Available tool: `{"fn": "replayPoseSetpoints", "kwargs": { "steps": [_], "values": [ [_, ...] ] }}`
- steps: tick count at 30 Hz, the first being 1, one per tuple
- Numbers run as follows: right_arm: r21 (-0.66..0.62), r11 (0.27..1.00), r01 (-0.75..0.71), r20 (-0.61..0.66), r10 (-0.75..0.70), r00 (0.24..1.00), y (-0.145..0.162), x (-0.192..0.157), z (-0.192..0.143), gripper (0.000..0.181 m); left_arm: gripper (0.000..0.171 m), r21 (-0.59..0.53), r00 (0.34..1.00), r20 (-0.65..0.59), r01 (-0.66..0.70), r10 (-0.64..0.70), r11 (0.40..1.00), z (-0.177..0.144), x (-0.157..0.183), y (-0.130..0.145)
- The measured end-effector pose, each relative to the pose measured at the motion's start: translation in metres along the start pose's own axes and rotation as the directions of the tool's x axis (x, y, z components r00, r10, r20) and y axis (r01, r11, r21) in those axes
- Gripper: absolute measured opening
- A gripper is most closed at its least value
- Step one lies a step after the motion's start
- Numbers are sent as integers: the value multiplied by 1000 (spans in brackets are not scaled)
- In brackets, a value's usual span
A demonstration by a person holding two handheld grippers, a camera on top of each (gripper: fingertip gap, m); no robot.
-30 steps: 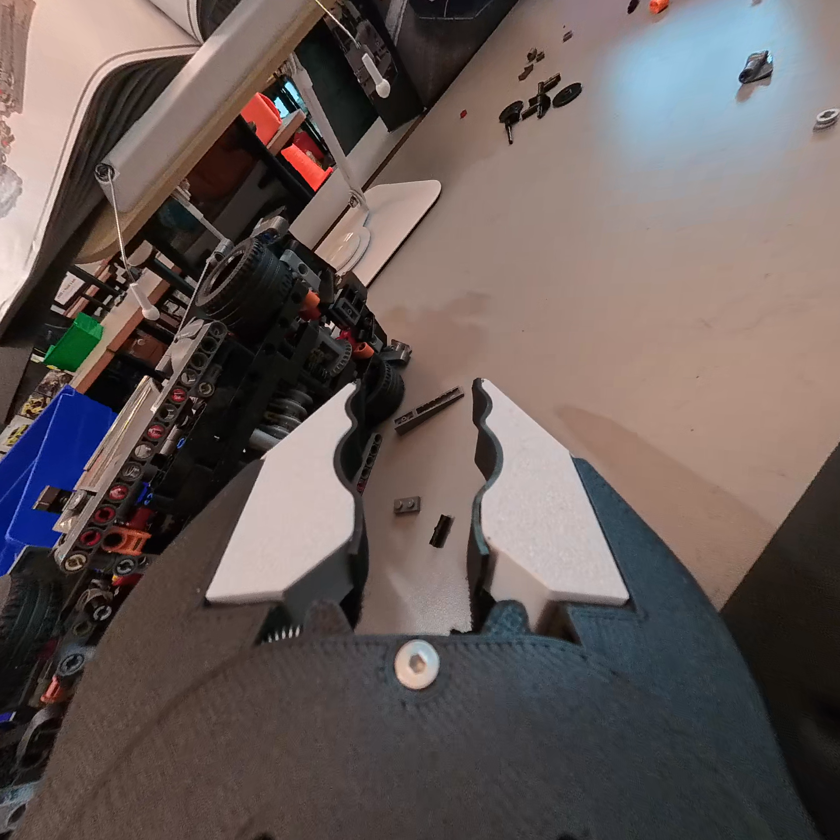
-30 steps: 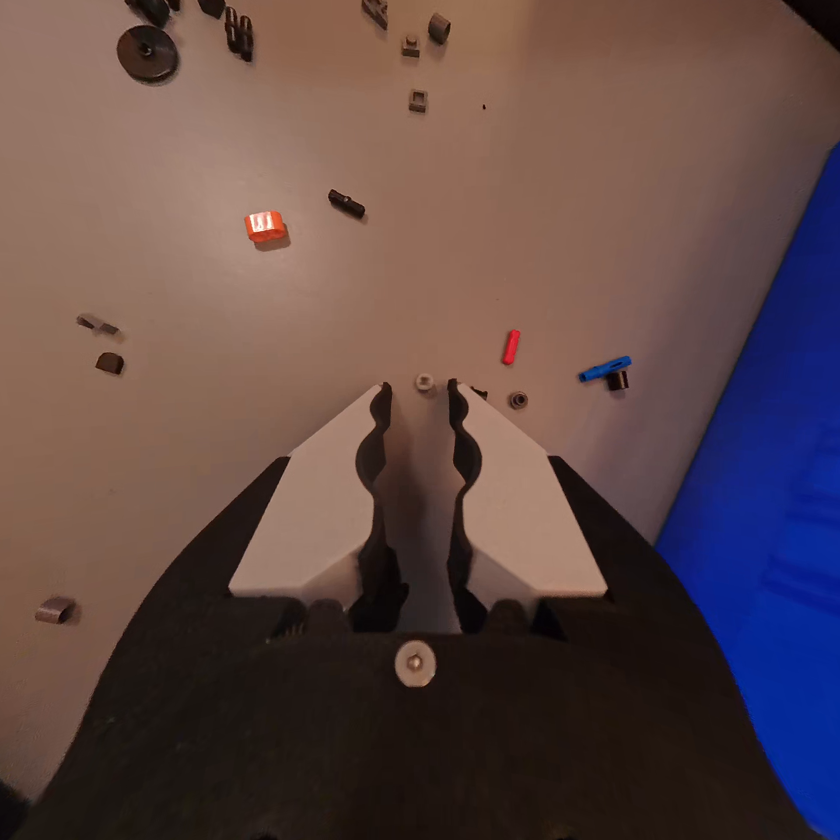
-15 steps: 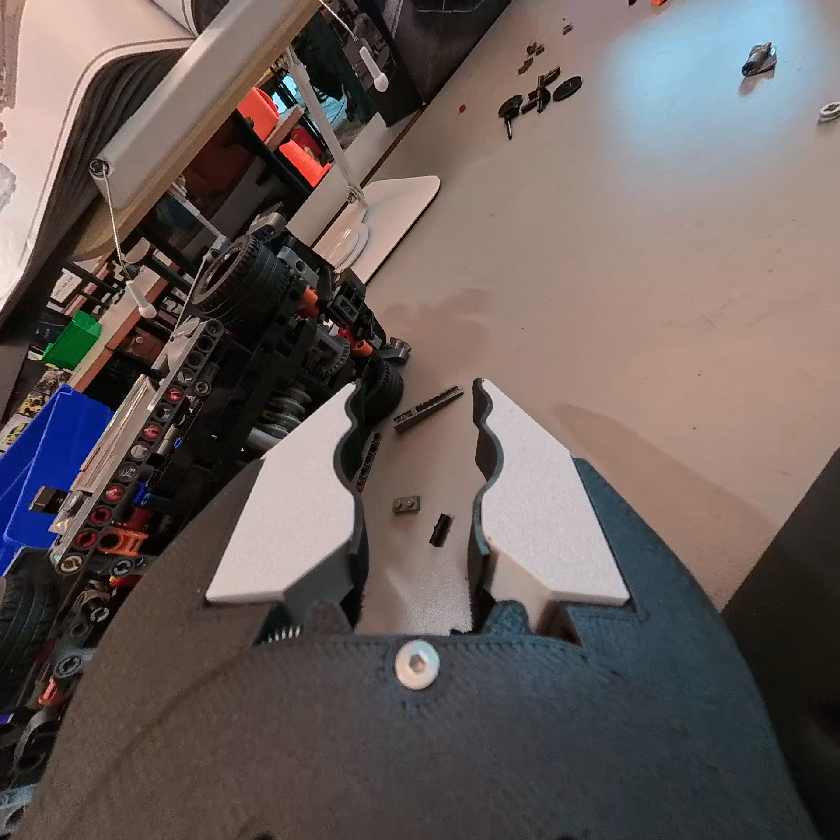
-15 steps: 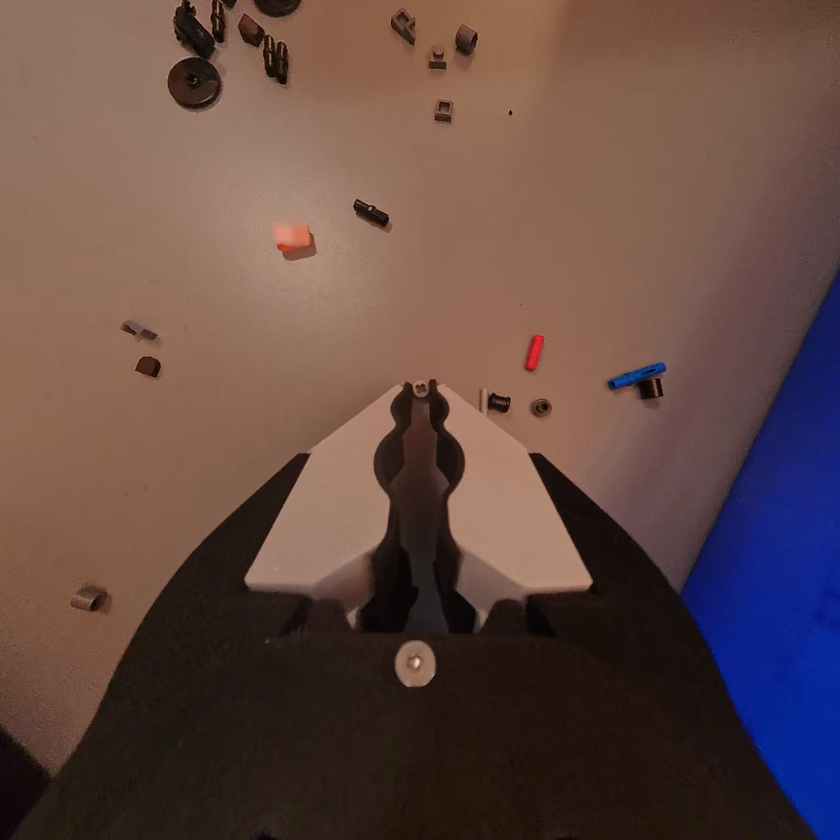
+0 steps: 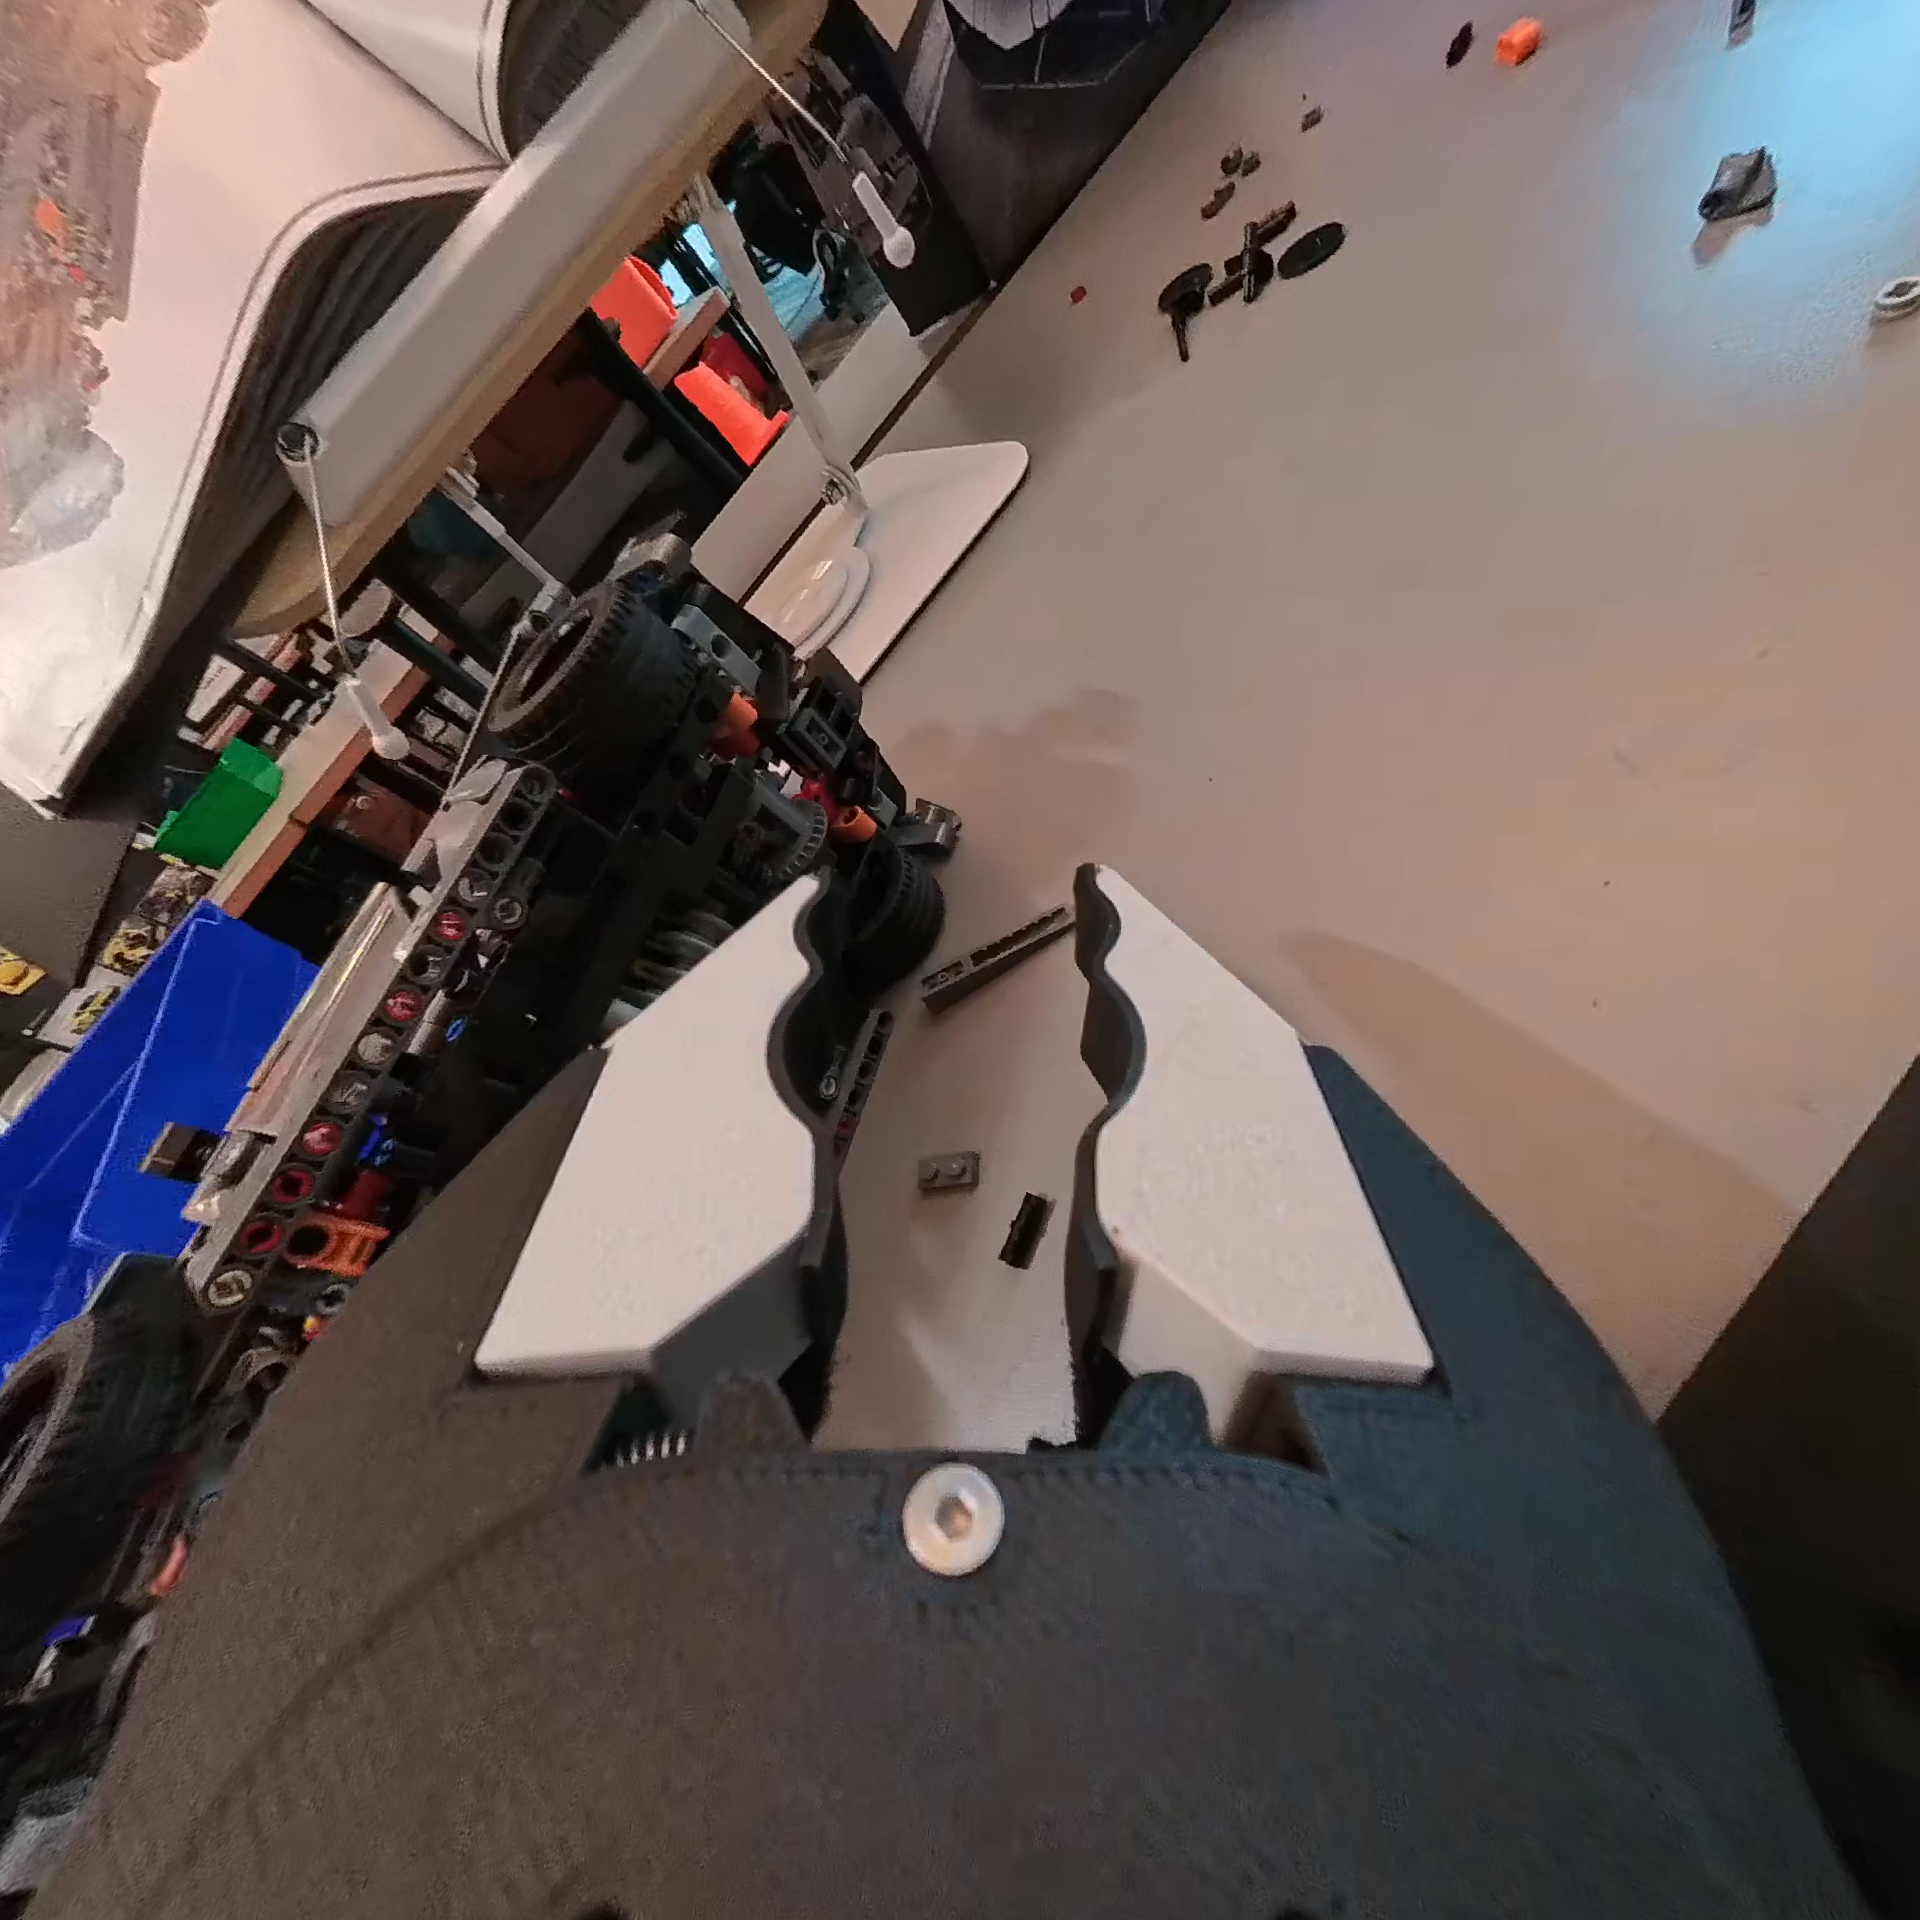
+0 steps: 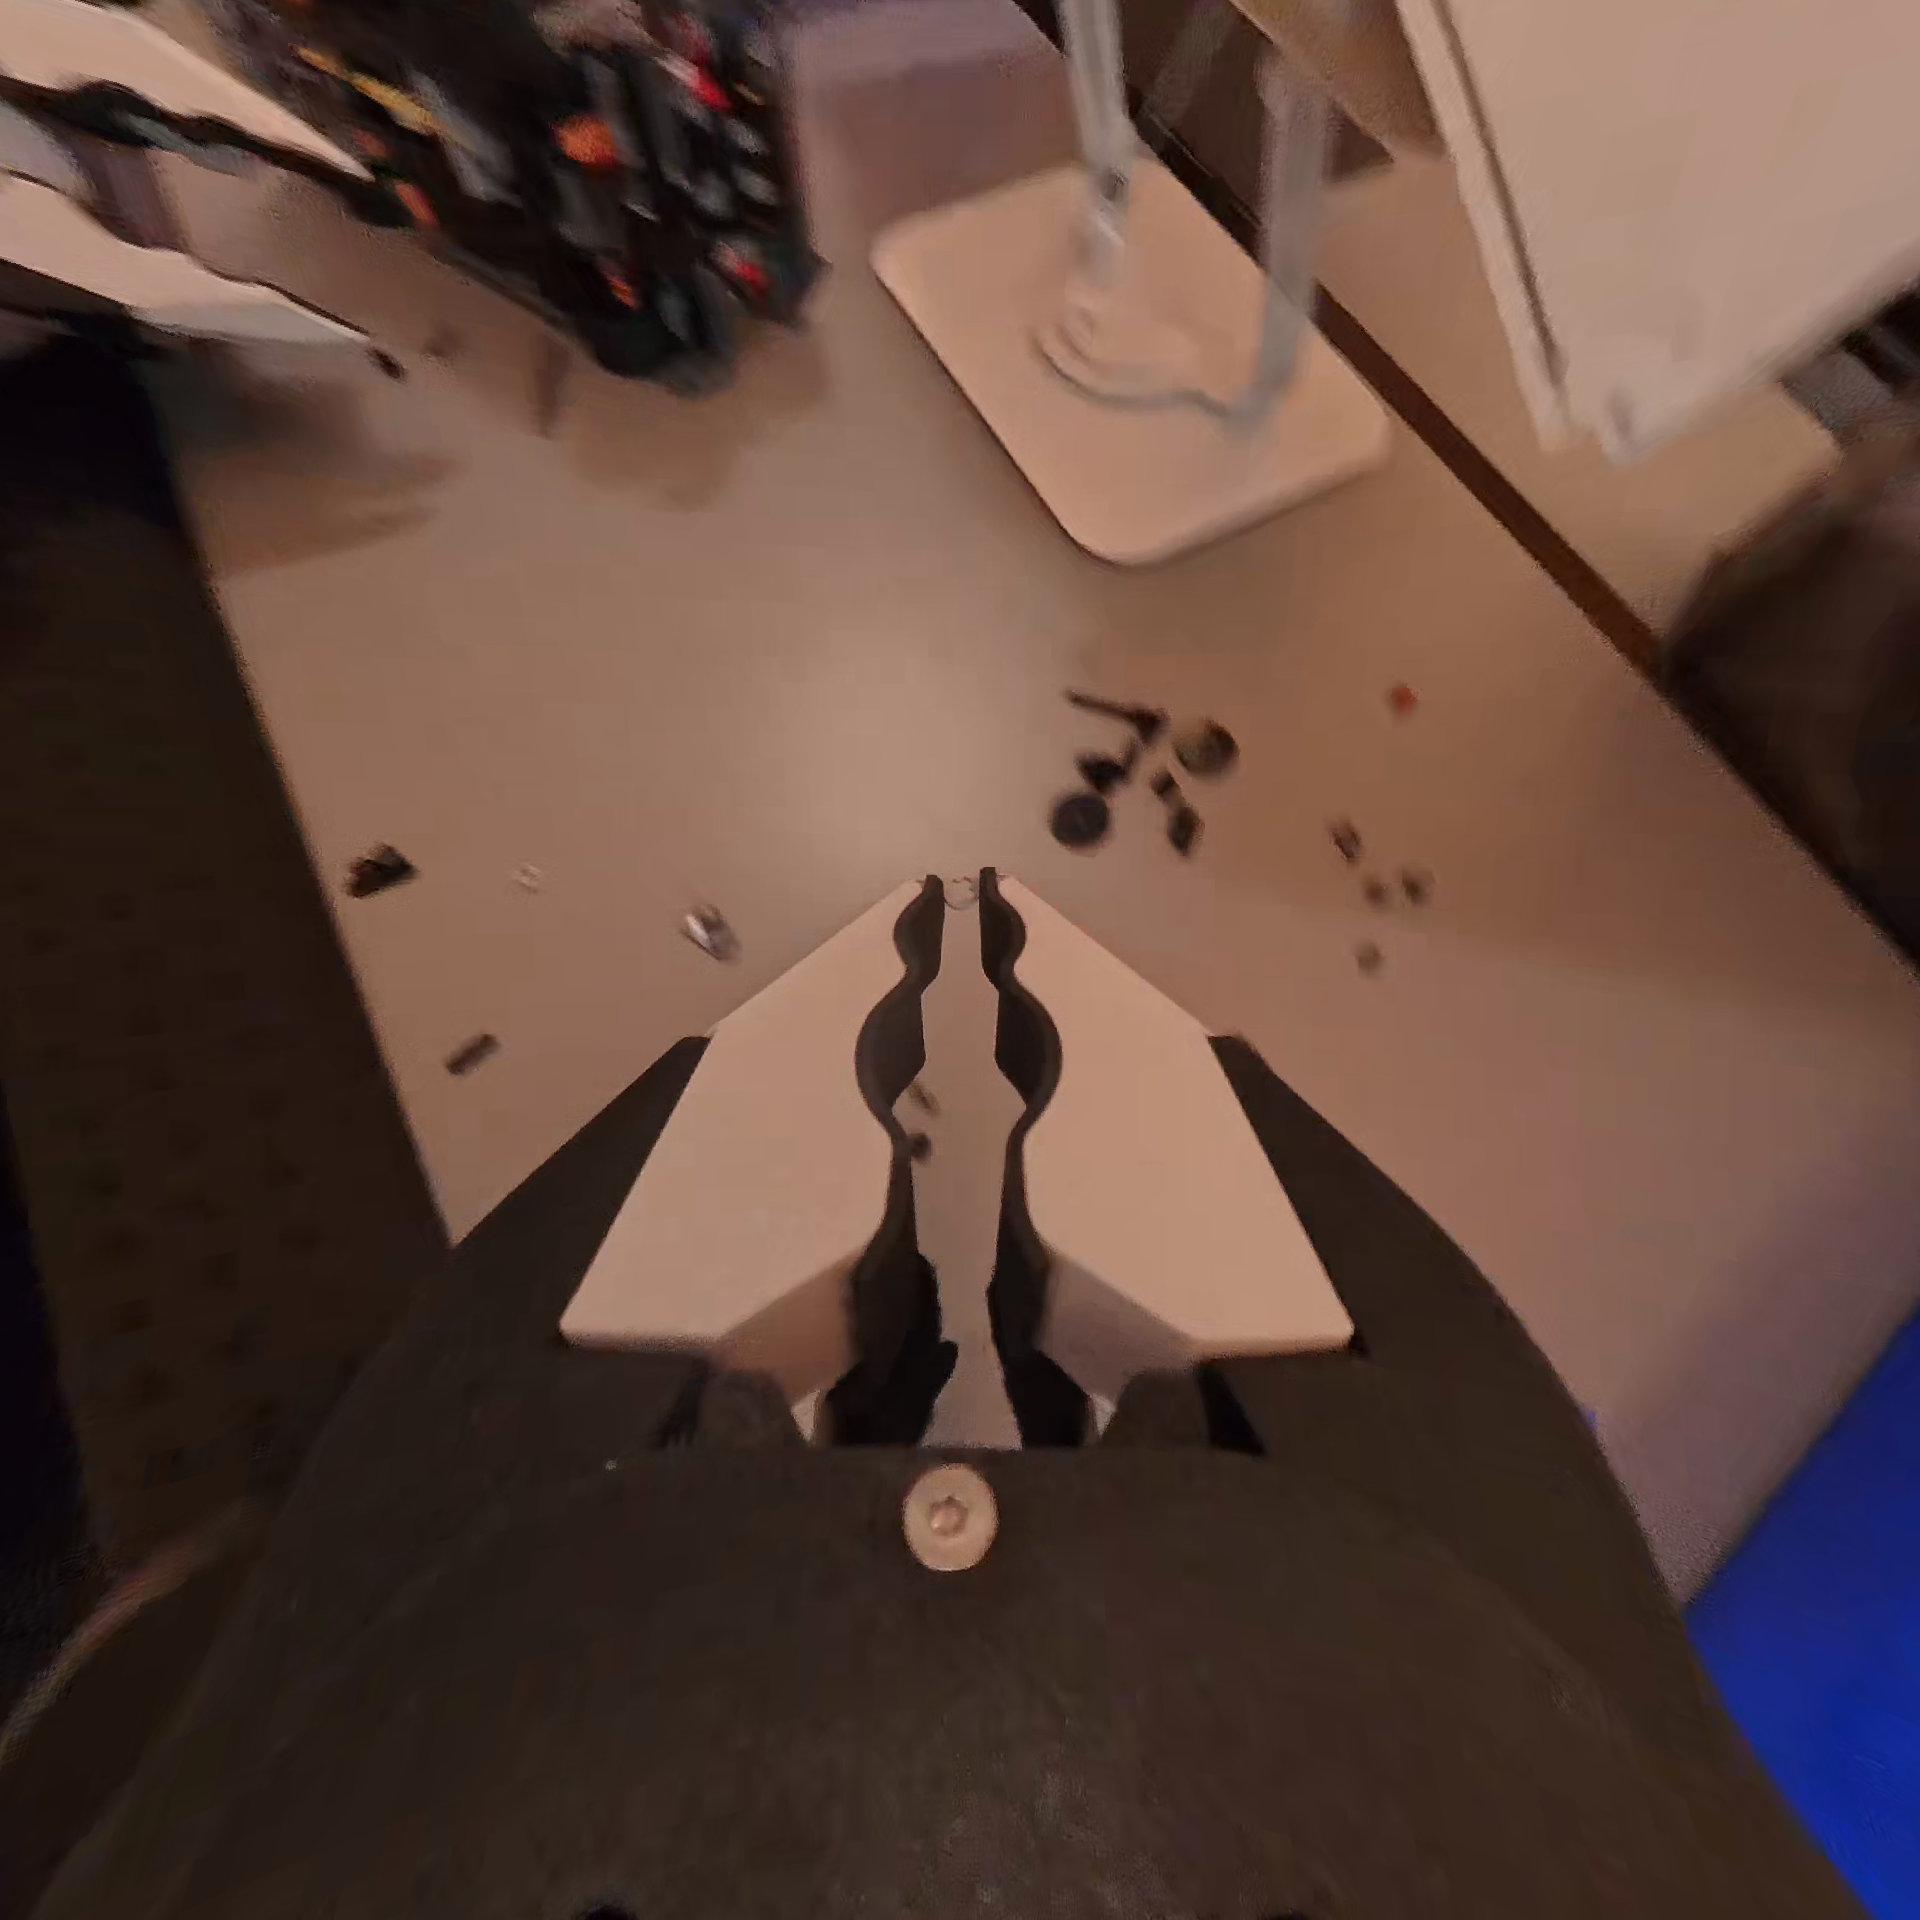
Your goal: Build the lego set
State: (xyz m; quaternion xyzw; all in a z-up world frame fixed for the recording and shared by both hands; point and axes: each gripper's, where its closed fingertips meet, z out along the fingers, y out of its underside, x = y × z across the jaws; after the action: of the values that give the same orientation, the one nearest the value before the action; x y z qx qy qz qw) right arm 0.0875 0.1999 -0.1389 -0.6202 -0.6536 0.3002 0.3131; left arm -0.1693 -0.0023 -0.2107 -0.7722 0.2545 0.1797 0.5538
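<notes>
In the left wrist view, the partly built black Lego vehicle [image 5: 623, 831] with rubber tyres lies to the left. My left gripper [image 5: 951, 894] is open and empty, low over the table beside it. Between its fingers lie a small grey plate [image 5: 948, 1171], a black pin [image 5: 1027, 1229] and a dark long plate [image 5: 995, 958]. In the blurred right wrist view, my right gripper [image 6: 958, 885] is shut on a small grey round piece [image 6: 958, 894] at its tips, held above the table. The vehicle [image 6: 644, 177] shows far off at the upper left.
A white lamp base [image 5: 894, 540] stands behind the vehicle and also shows in the right wrist view [image 6: 1132, 395]. Several loose dark parts [image 6: 1132, 769] lie scattered beyond the right gripper. A blue bin [image 5: 135, 1091] is at the left. The table's dark edge [image 5: 1787, 1351] is at the right.
My right gripper closed on the small grey round piece, lifted it off the table and swung round toward the lamp base and vehicle. My left gripper has stayed open, almost still.
</notes>
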Motion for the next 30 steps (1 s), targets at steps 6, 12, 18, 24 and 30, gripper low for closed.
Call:
{"fn": "replayPoseSetpoints", "kwargs": {
  "steps": [6,12,18,24,30],
  "values": [
    [57,983,173,182,-181,967,-95,-80,43,5,39,39,1000,24,10,-11,999,-6,-5,-6],
    [105,963,248,306,-269,913,-152,-149,95,5,37,81,996,67,51,-56,995,-13,-18,-10],
    [133,963,235,374,-268,888,-196,-187,142,5,36,149,983,138,104,-125,983,-28,-37,-13],
    [79,956,281,403,-288,869,-202,-216,192,5,39,249,916,305,187,-260,950,-62,-79,-8],
    [29,953,303,419,-287,861,-172,-242,236,5,46,225,856,424,218,-297,950,-91,-112,18]
  ]
}}
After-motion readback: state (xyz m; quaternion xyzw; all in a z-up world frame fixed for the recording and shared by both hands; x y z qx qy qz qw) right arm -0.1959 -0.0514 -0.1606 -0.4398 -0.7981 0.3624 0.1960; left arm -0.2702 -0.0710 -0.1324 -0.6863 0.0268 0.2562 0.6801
